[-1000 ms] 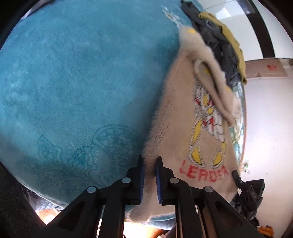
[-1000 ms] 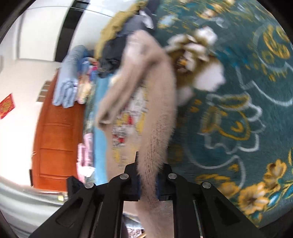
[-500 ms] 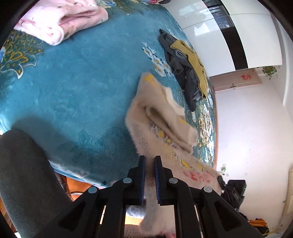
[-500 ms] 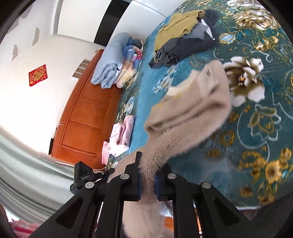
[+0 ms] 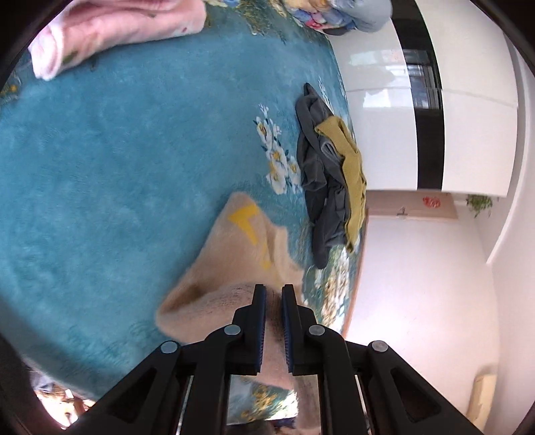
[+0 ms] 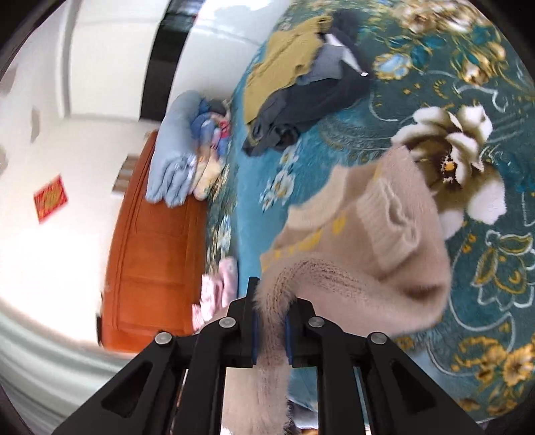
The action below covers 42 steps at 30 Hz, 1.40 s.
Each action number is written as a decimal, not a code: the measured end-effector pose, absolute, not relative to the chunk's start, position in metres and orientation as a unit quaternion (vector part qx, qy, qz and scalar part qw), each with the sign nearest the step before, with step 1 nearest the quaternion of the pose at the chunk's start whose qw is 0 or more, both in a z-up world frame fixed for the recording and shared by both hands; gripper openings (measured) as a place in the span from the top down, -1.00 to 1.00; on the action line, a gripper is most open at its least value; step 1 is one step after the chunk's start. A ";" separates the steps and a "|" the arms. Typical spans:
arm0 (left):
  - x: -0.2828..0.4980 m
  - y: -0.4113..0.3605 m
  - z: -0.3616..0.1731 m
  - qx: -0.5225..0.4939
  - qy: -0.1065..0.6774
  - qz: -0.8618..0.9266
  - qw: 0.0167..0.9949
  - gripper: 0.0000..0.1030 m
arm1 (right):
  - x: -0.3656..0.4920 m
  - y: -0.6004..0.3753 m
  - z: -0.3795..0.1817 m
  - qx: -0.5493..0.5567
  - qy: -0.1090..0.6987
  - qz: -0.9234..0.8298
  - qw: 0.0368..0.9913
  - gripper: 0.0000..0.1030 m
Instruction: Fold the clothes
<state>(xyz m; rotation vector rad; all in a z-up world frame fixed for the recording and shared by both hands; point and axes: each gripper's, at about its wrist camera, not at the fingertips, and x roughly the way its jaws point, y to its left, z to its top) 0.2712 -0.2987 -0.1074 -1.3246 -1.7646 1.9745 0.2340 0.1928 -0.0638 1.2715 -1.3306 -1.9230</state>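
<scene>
- Left wrist view: beige fuzzy sweater [image 5: 240, 257] lying folded over on the teal floral blanket [image 5: 117, 160], yellow lightning mark showing at its far end, near edge doubled back toward the camera.
- Left gripper [image 5: 274, 294] low over the sweater's near edge, fingers pointing away, clenched on a fold of beige knit between the blue pads.
- Farther right on the blanket, a heap of grey and mustard clothes [image 5: 329, 174]; rolled pink towel [image 5: 110, 30] at far left.
- Right wrist view: sweater [image 6: 367, 241] bunched on the blanket [image 6: 485, 284], ribbed cuff lying on top, yellow marks along its left side, a thick fuzzy strip running back to the camera.
- Right gripper [image 6: 271, 294] grasping that strip, knit spilling below the fingers.
- Beyond: same clothes heap [image 6: 301, 83], pale blue bedding [image 6: 177, 157] atop an orange wooden headboard [image 6: 150, 261].
</scene>
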 end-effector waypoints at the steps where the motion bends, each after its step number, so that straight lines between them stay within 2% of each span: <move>1: 0.265 -0.298 -0.114 -0.444 -0.602 0.658 0.088 0.80 | 0.228 0.195 -0.068 0.462 -0.500 -0.695 0.233 0.73; 8: 0.238 -0.299 -0.150 -0.447 -0.649 0.612 0.067 0.77 | 0.202 0.198 -0.090 0.464 -0.532 -0.679 0.202 0.68; 12: 0.229 -0.300 -0.158 -0.439 -0.664 0.600 0.080 0.66 | 0.189 0.200 -0.096 0.469 -0.534 -0.679 0.183 0.50; 15: 0.229 -0.306 -0.162 -0.419 -0.684 0.590 0.087 0.57 | 0.184 0.210 -0.097 0.458 -0.542 -0.684 0.167 0.17; 19: 0.233 -0.312 -0.162 -0.410 -0.683 0.598 0.082 0.44 | 0.180 0.224 -0.095 0.449 -0.542 -0.693 0.154 0.14; 22: 0.231 -0.307 -0.160 -0.439 -0.634 0.633 0.066 0.39 | 0.179 0.226 -0.098 0.469 -0.512 -0.705 0.141 0.14; 26: 0.221 -0.283 -0.154 -0.506 -0.509 0.695 0.045 0.25 | 0.178 0.215 -0.113 0.508 -0.459 -0.718 0.123 0.14; 28: 0.217 -0.272 -0.152 -0.520 -0.471 0.711 0.047 0.18 | 0.175 0.207 -0.117 0.521 -0.430 -0.727 0.122 0.14; 36: 0.212 -0.241 -0.142 -0.542 -0.380 0.747 0.055 0.22 | 0.154 0.165 -0.107 0.545 -0.267 -0.783 0.137 0.13; 40: 0.215 -0.230 -0.132 -0.543 -0.332 0.770 0.049 0.22 | 0.149 0.147 -0.106 0.549 -0.225 -0.792 0.144 0.08; 42: 0.216 -0.225 -0.127 -0.543 -0.302 0.783 0.043 0.37 | 0.152 0.142 -0.105 0.542 -0.218 -0.799 0.139 0.11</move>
